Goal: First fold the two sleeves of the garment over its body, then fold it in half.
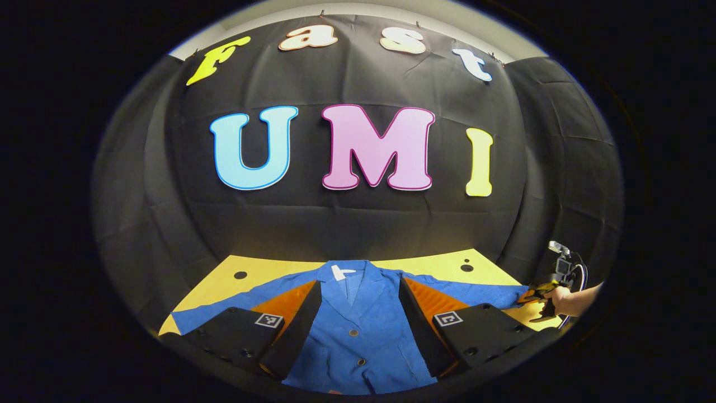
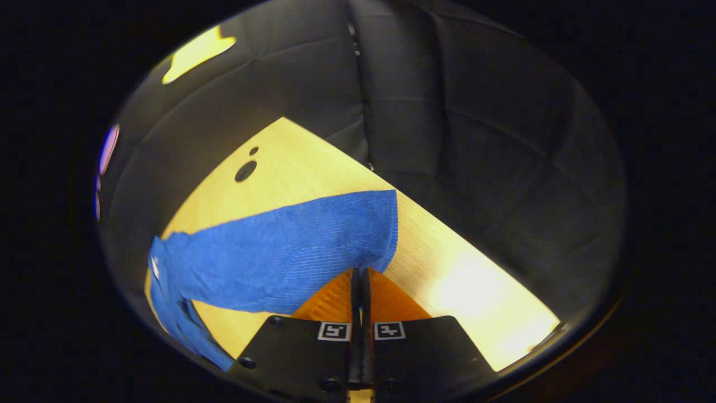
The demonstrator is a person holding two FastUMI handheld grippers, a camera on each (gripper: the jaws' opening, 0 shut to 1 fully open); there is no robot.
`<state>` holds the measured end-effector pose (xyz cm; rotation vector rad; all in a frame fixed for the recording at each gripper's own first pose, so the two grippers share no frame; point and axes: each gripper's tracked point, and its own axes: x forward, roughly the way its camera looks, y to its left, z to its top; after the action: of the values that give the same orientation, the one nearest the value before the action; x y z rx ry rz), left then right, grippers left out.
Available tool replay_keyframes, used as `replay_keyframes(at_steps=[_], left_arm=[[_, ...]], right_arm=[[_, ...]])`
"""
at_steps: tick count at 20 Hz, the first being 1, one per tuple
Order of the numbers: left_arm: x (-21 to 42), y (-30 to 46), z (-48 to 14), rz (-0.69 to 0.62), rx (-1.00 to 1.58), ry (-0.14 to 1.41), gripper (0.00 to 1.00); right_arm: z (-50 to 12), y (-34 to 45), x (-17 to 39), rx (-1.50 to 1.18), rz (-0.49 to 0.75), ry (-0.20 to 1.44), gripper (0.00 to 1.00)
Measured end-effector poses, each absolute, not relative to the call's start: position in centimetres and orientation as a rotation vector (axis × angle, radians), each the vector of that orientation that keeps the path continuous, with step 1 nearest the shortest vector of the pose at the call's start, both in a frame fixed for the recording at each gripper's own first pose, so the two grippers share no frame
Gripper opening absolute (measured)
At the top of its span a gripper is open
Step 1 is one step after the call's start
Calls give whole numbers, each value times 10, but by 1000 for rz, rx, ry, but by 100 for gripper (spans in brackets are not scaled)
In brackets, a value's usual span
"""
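Nearest us, our right gripper [image 2: 359,274] has its fingers pinched together on the sleeve [image 2: 291,246] cuff; our left gripper [image 1: 358,313] hangs spread wide above the jacket [image 1: 358,324] lying flat on the desk [image 1: 425,267]. We should carry the cuff low across the body.

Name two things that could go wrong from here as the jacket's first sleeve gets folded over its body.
1. The right hand-held gripper looks shut on only the cuff edge of the sleeve; so thin a bite may slip free when lifted.
2. The left hand-held gripper hangs open over the blue jacket without pinning it, so pulling the sleeve could drag the whole garment across the yellow table.
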<state>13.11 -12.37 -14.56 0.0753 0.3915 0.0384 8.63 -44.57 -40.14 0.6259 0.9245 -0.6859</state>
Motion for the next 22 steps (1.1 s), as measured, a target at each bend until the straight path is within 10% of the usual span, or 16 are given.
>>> replay_keyframes(at_steps=[8, 22], left_arm=[[130, -122, -126, 41, 89, 344, 80], [69, -17, -118, 254, -25, 330, 80]], right_arm=[[-329, -443, 105, 537, -708, 745, 1], [-250, -194, 275, 360, -200, 715, 0]])
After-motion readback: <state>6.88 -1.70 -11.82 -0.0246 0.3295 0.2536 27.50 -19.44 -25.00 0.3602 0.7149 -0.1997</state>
